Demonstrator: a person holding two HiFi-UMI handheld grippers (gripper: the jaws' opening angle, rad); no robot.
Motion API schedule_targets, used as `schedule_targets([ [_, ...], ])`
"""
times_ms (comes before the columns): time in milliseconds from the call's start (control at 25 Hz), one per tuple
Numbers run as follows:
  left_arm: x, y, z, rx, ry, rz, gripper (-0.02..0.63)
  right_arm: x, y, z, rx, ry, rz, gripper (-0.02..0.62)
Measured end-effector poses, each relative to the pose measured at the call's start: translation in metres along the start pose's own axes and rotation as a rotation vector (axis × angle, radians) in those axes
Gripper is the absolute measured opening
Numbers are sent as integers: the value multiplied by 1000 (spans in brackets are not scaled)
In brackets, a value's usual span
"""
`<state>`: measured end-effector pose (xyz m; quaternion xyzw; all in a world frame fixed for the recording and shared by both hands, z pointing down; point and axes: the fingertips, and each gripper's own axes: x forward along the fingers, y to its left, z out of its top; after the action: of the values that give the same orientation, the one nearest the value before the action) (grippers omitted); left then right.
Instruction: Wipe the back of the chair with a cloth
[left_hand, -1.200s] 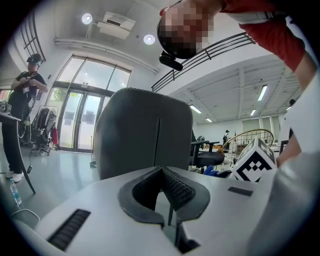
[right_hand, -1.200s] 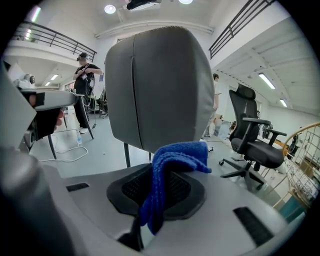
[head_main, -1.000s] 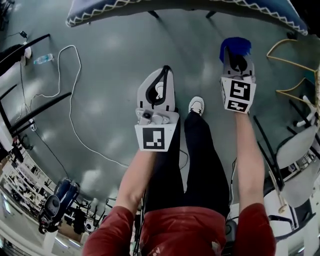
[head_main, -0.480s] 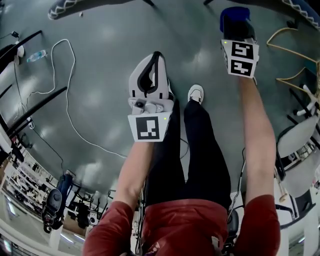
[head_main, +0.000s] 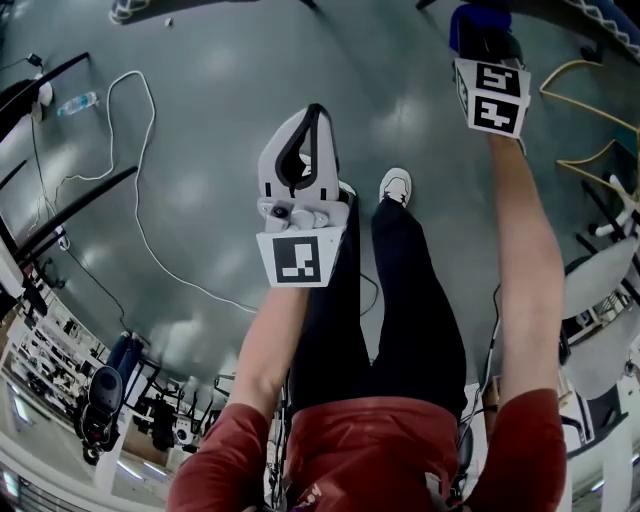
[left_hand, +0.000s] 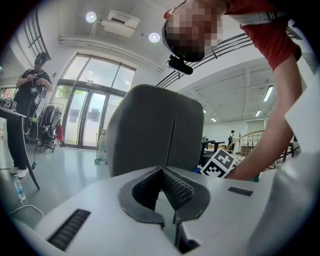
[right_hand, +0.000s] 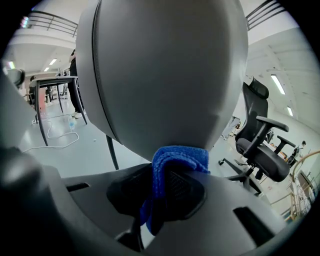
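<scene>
The chair back (right_hand: 165, 75) is a smooth grey shell that fills most of the right gripper view. My right gripper (right_hand: 175, 167) is shut on a blue cloth (right_hand: 181, 159), and the cloth's folded top meets the shell's lower part. In the head view this gripper (head_main: 482, 20) sits at the top right with the cloth (head_main: 470, 20) at its tip. My left gripper (head_main: 318, 112) hangs mid-frame over the floor, shut with nothing in it. The left gripper view shows its tips (left_hand: 162, 171) pointing at the chair back (left_hand: 155, 127), some way off.
A white cable (head_main: 130, 200) and a water bottle (head_main: 78, 102) lie on the grey floor at left, near black table legs (head_main: 70, 200). A black office chair (right_hand: 262, 145) stands to the right. A second person (left_hand: 27, 100) stands far left. The holder's shoe (head_main: 395, 187) is below the grippers.
My right gripper has moved toward the top of the head view with the cloth. The left gripper rose slightly. The trimmed dark edge at the top has slid almost out of view.
</scene>
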<state>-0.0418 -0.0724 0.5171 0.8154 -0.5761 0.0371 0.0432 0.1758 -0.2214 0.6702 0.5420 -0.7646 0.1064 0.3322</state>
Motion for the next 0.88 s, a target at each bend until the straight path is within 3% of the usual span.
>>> schedule_targets([
  [360,0,4,4,6,-6,-44,14,2,7,15,-20,-2,-17,61],
  [880,-22,51,2,-18,-7,-12,14,26,100,45,-152,12,106,61],
])
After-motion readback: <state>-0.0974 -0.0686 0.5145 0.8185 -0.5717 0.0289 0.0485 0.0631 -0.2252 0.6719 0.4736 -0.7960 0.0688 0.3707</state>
